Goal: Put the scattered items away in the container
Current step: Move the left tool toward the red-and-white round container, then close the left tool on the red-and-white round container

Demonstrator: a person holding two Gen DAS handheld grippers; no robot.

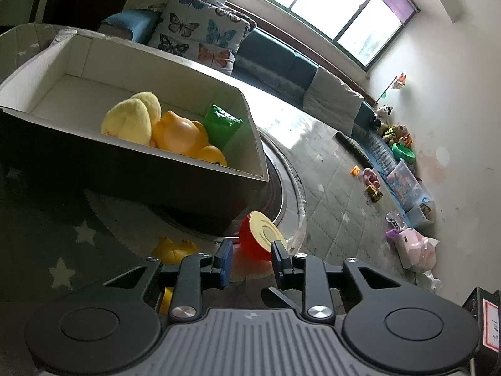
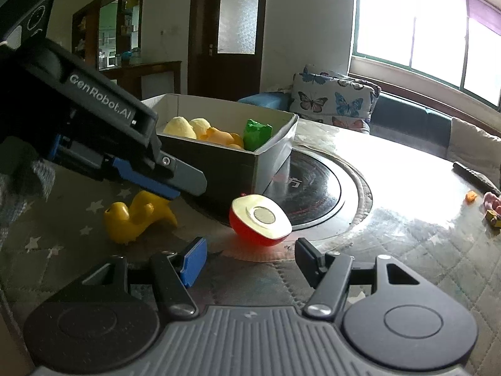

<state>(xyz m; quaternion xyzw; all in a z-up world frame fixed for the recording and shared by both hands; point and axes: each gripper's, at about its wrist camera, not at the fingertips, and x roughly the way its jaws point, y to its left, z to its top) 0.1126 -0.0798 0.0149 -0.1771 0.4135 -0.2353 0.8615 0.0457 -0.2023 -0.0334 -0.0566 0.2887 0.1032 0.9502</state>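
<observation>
Lying on its side on the quilted counter (image 2: 407, 250), a red toy apple half (image 2: 260, 221) shows its cream cut face with a round metal disc, just beside the near corner of the cardboard box (image 2: 225, 169). The right gripper (image 2: 250, 258) hovers just short of it, jaws apart with nothing between them. The left gripper (image 1: 252, 258) comes in from the left, its jaws parted and empty too, above a yellow toy duck (image 2: 134, 217) on the star-patterned mat (image 2: 47, 244). Inside the box sit two pale yellow plush pieces (image 1: 131, 119), an orange duck (image 1: 181, 138) and a green toy (image 1: 220, 123).
</observation>
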